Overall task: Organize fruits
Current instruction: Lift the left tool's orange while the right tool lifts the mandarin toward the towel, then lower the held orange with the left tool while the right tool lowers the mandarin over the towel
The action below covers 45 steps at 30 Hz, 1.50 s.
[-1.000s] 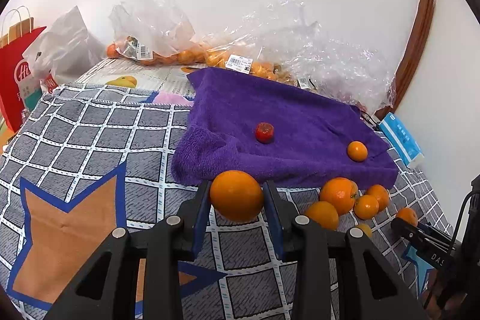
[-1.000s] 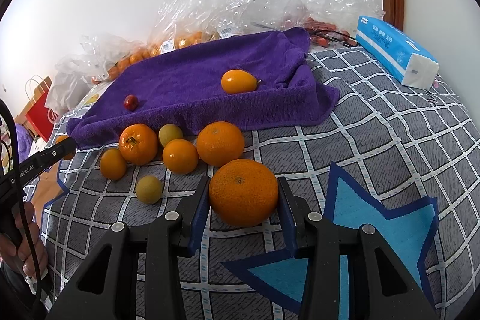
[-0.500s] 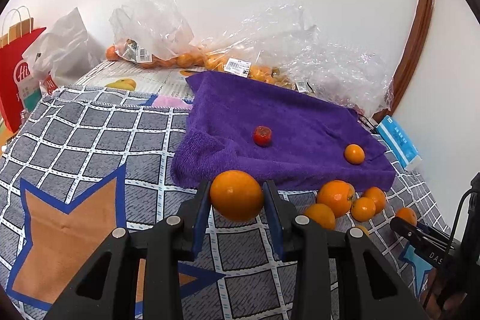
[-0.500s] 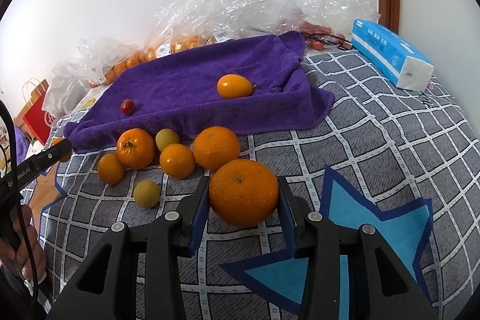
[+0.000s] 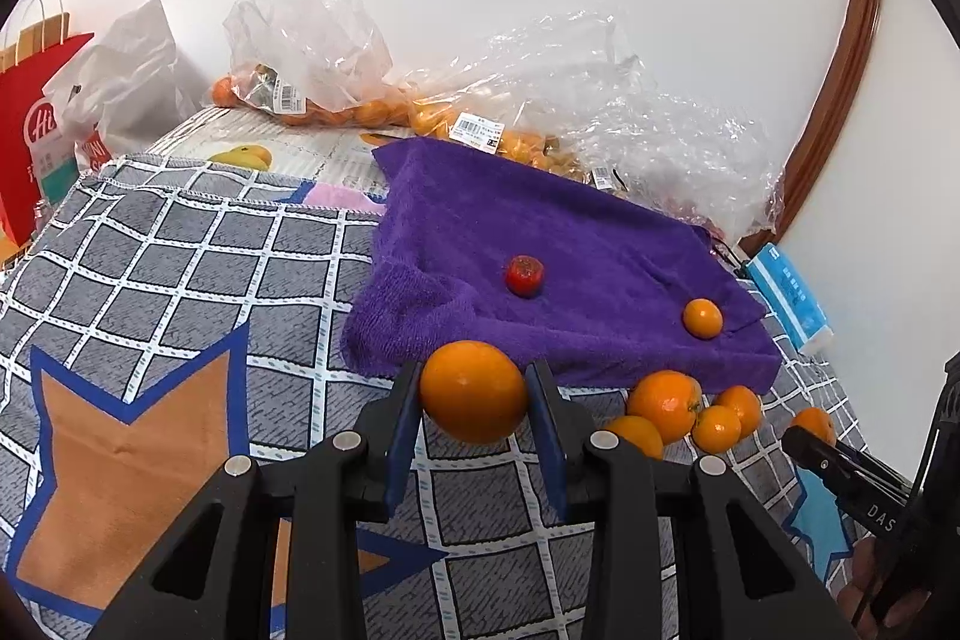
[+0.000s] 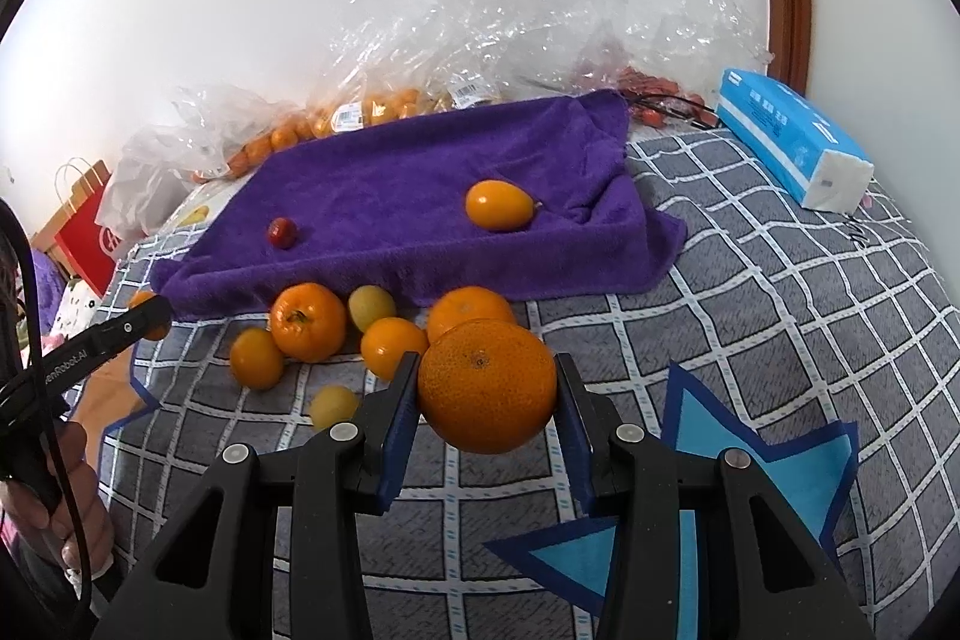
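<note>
Since a second ago almost nothing has moved: we keep both claws where they were, and only the view has drifted a little. Our left claw [image 5: 474,394] is closed on a smooth orange [image 5: 473,391], both pads pressing its sides, held above the checked cloth [image 5: 180,250] just in front of the purple towel [image 5: 540,232]. Our right claw [image 6: 486,394] is closed the same way on a bigger, rougher orange, the mandarin [image 6: 486,385]. On the towel lie a small red fruit [image 6: 281,232] and an oval orange fruit [image 6: 499,203], well apart. A cluster of loose fruit [image 6: 309,321] sits on the cloth against the towel's near edge. Clear bags [image 5: 312,58] of fruit lie behind the towel, with a blue tissue pack [image 6: 792,148] to its right.
</note>
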Each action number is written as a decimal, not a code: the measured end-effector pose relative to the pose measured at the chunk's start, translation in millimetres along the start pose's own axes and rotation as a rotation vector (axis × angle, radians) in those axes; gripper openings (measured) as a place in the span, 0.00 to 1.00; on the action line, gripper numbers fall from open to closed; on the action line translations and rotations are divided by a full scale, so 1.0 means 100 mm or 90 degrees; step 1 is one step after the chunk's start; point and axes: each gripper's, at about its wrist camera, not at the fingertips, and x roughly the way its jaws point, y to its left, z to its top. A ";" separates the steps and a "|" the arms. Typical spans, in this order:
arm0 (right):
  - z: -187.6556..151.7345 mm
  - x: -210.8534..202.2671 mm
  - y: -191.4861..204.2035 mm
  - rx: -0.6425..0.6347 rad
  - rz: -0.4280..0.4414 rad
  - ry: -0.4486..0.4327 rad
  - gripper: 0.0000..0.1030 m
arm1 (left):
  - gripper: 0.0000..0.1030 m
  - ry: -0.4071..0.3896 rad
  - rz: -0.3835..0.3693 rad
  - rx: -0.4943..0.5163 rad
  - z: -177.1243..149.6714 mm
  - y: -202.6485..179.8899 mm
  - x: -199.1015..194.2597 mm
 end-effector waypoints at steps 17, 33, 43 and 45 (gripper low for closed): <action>0.35 0.09 0.17 -0.011 -0.002 -0.016 0.41 | 0.32 0.006 -0.015 0.016 0.51 -0.32 -0.20; 0.84 0.36 0.23 -0.018 -0.003 -0.062 0.41 | 0.32 -0.011 -0.003 0.009 0.96 -0.46 0.18; 0.90 0.70 0.30 -0.022 0.001 -0.055 0.41 | 0.32 -0.009 -0.024 0.000 0.95 -0.43 0.52; 0.90 0.75 0.28 -0.018 0.001 -0.054 0.41 | 0.32 -0.010 -0.021 0.001 0.94 -0.41 0.57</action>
